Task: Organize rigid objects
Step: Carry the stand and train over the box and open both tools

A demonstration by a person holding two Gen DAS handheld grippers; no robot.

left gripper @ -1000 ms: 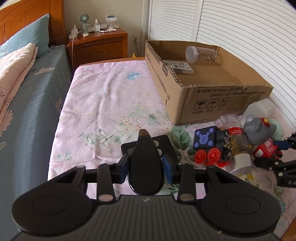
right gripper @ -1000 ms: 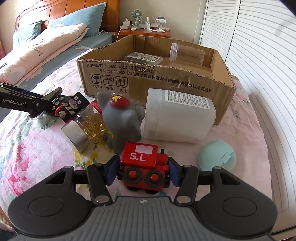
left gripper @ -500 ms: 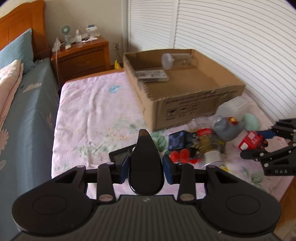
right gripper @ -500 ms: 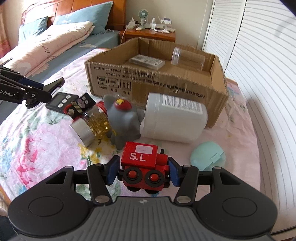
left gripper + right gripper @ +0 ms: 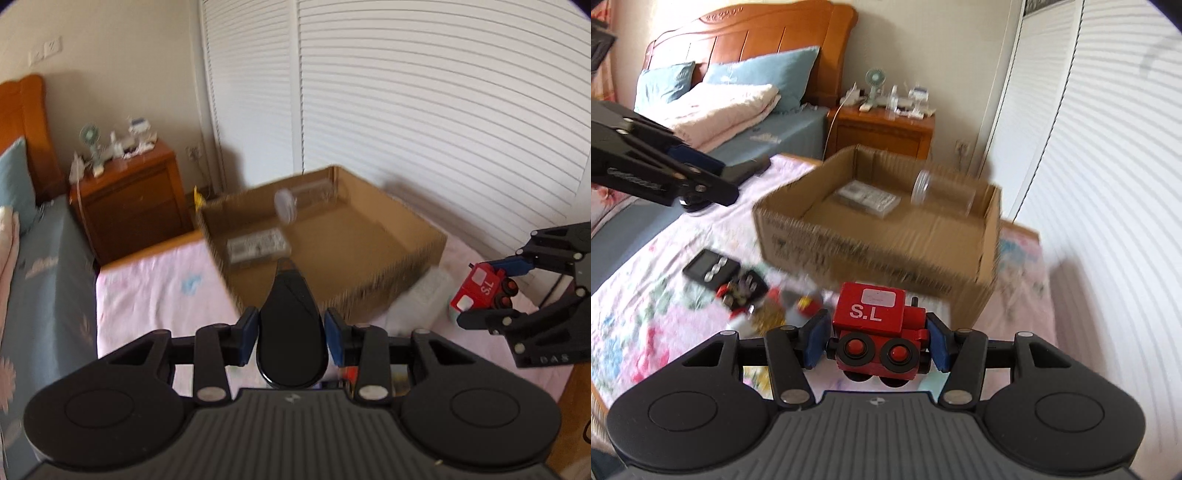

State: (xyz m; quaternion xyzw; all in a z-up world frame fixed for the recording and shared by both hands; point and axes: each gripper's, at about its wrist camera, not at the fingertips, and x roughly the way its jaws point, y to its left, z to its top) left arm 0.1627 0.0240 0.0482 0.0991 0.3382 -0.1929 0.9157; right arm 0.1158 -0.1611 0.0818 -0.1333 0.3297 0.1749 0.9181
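My left gripper (image 5: 291,326) is shut on a black teardrop-shaped object (image 5: 291,332) and holds it in the air before the open cardboard box (image 5: 406,254). My right gripper (image 5: 875,339) is shut on a red toy train (image 5: 879,332) marked "S.L", lifted above the bed; it also shows in the left wrist view (image 5: 484,291). The cardboard box (image 5: 871,254) holds a clear jar (image 5: 942,192) and a flat grey pack (image 5: 868,197). The left gripper shows at the left of the right wrist view (image 5: 713,177).
On the flowered bedspread (image 5: 646,314) lie a black timer (image 5: 709,271), a toy car and other small items (image 5: 757,299), blurred. A wooden nightstand (image 5: 129,206) stands behind. White louvred doors (image 5: 443,110) run along the right.
Both grippers have risen and moved toward the box with their objects. The toy train has left the bedspread. The items on the bed have dropped low in the views.
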